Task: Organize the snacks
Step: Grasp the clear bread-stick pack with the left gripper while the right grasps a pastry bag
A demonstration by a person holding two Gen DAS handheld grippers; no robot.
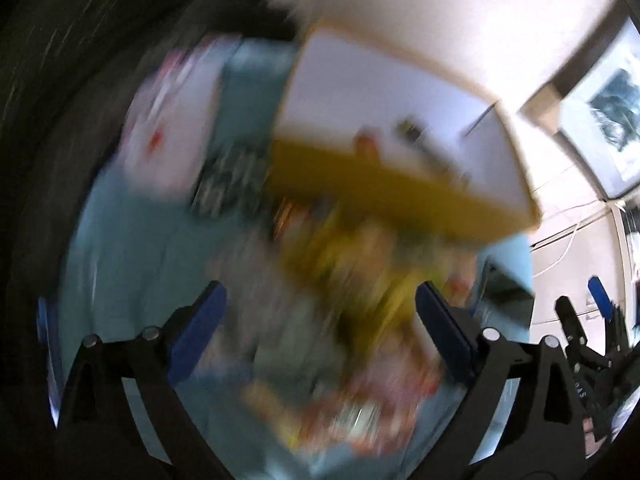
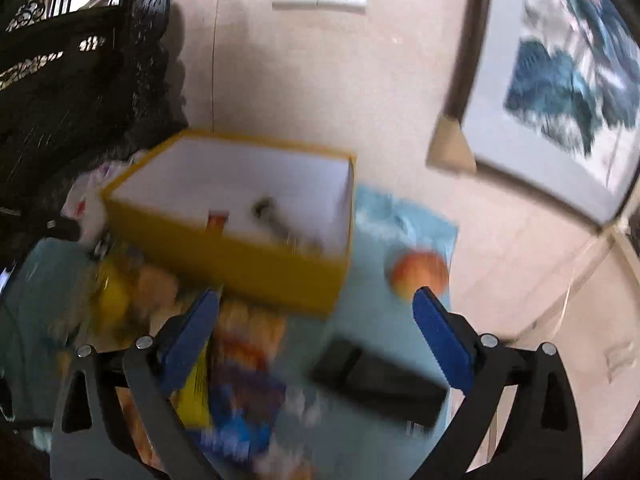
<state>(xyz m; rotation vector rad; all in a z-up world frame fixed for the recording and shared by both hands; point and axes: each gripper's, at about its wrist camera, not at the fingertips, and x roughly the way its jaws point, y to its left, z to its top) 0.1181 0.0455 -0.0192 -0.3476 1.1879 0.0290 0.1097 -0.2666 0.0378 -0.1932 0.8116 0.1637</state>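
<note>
Beside the yellow box [image 2: 248,268], both grippers gape wide.

No legible text recorded. Print on snack packets [image 2: 240,360] smeared by motion blur; faint lettering on right gripper [image 1: 582,390] body, seen in left wrist view, unreadable.

left gripper [image 1: 320,316] jaws wide apart, seemingly empty; right gripper [image 2: 316,316] likewise.
</note>
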